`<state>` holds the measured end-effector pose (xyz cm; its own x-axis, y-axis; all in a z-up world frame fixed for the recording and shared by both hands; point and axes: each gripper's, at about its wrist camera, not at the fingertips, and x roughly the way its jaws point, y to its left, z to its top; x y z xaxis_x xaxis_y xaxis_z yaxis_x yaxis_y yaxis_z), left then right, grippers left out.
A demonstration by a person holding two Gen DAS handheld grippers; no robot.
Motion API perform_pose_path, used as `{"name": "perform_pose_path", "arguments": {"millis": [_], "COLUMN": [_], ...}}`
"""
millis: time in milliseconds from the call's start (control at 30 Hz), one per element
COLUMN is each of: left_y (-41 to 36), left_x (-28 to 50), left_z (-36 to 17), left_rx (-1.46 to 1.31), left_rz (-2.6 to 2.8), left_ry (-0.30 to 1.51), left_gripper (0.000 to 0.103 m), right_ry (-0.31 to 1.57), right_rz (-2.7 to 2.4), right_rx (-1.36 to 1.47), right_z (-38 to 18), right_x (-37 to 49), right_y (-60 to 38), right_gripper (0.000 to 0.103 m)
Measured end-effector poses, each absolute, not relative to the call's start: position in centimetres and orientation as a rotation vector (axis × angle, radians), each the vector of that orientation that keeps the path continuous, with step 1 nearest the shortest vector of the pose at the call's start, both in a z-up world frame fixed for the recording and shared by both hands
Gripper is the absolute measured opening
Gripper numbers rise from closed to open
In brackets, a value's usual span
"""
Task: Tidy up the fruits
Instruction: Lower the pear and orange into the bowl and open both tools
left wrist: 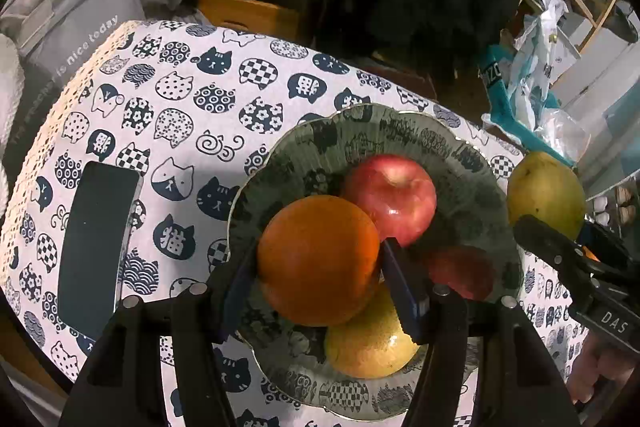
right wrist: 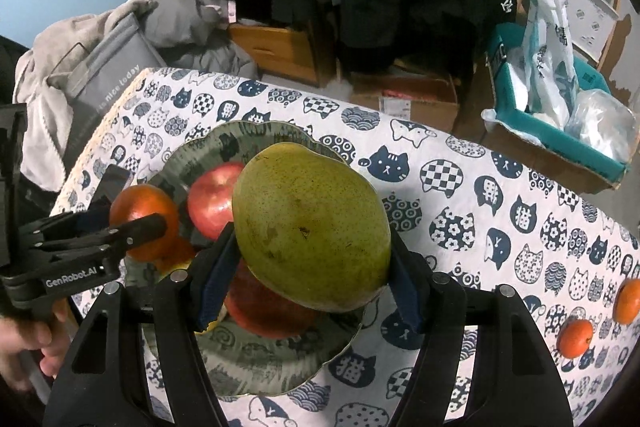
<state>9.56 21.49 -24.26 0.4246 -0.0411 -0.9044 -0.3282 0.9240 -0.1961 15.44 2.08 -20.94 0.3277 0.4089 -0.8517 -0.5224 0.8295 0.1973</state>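
My left gripper (left wrist: 318,263) is shut on a large orange (left wrist: 316,259), which hangs just over the grey patterned plate (left wrist: 464,155). In the plate lie a red apple (left wrist: 390,197), a second red apple (left wrist: 460,271) and a yellow fruit (left wrist: 368,343). My right gripper (right wrist: 312,243) is shut on a big green pear (right wrist: 312,227), held above the plate's (right wrist: 224,143) right side. In the right wrist view the left gripper (right wrist: 138,203) shows with the orange (right wrist: 144,215) beside a red apple (right wrist: 212,199). The pear (left wrist: 546,193) also appears at the right of the left wrist view.
Two small oranges (right wrist: 576,337) (right wrist: 628,301) lie on the cat-print tablecloth (right wrist: 480,219) at the right. A dark phone (left wrist: 96,243) lies left of the plate. A teal box of bags (right wrist: 560,131) stands past the far right edge, a grey bag (right wrist: 108,75) at the left.
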Motion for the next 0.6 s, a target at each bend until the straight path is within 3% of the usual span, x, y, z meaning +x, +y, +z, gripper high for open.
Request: {"name": "perform_pose_path", "arguments": {"millis": [600], "left_y": [21.8], "left_x": [9.7], "left_z": [-23.7], "left_rx": [-0.367], "left_rz": [0.2], "left_ry": [1.102], "left_gripper": [0.068], "right_ry": [1.115], "right_rz": [0.63], "right_rx": [-0.132], "right_z": [-22.5], "right_x": [15.9], "right_y": [3.3], "right_gripper": [0.07]}}
